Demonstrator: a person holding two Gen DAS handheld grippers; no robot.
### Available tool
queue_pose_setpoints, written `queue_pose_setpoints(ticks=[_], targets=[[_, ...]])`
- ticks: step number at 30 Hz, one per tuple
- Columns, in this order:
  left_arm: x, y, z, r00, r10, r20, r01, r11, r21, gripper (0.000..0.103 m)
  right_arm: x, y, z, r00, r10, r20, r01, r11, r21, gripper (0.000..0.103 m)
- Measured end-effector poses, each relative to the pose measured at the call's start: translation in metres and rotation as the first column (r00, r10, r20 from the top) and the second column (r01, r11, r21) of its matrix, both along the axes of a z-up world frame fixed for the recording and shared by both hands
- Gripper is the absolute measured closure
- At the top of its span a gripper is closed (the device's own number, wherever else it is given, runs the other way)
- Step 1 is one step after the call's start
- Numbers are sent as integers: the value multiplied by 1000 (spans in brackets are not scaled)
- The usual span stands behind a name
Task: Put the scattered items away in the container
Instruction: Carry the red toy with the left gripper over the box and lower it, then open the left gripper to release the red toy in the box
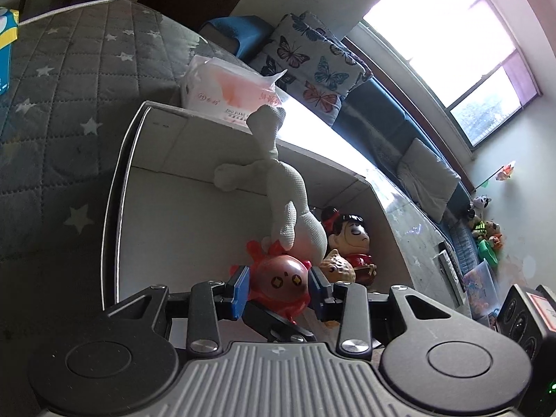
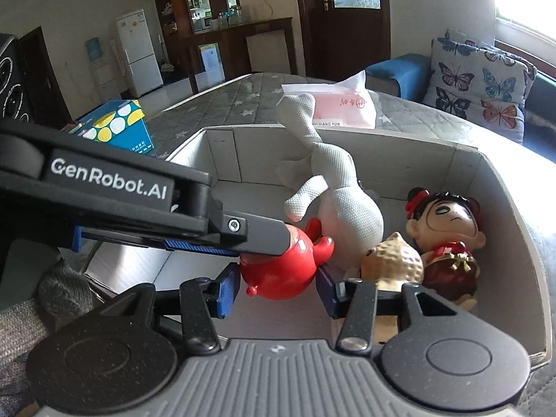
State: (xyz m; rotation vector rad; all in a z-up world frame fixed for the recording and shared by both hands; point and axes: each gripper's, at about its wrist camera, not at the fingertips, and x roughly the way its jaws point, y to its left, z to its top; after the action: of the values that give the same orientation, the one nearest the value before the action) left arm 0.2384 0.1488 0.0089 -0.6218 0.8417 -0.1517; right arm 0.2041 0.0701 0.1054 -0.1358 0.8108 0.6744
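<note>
A red round toy [image 1: 280, 279] with small nubs sits between the blue pads of my left gripper [image 1: 280, 286], which is shut on it over the open white box [image 1: 118, 187]. In the right wrist view the same red toy [image 2: 278, 271] also lies between the pads of my right gripper [image 2: 276, 286], with the left gripper's finger [image 2: 222, 229] crossing on top. Inside the box [image 2: 500, 243] lie a white knitted plush [image 2: 344, 201], a tan bumpy figurine [image 2: 396, 260] and a dark-haired doll in red [image 2: 448, 222].
The box stands on a grey star-quilted mattress [image 1: 69, 87]. A pink-and-white plastic pack [image 2: 340, 104] lies behind the box and a blue dotted tissue box [image 2: 118, 125] to its left. A butterfly cushion [image 2: 479, 87] and a blue sofa are at the right.
</note>
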Motion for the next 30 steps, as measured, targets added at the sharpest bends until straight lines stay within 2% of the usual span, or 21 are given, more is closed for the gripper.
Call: queue_pose_setpoints(ticks=[10, 15, 21, 30], targets=[[2, -3, -1, 1000, -4, -7, 4, 1000, 1, 64, 1, -1, 4, 1000, -2, 3, 2, 1000, -19, 52], [0, -3, 1, 1000, 5, -5, -5, 1000, 5, 64, -4, -7, 8, 1000, -8, 19, 8, 1000, -13, 46], [-6, -5, 8, 1000, 11, 9, -11, 1000, 16, 64, -16, -13, 18, 998, -14, 59, 15, 1000, -7, 46], [-34, -17, 32, 997, -10, 74, 8, 1000, 27, 64, -50, -32, 40, 990, -42, 138, 39, 999, 22, 46]])
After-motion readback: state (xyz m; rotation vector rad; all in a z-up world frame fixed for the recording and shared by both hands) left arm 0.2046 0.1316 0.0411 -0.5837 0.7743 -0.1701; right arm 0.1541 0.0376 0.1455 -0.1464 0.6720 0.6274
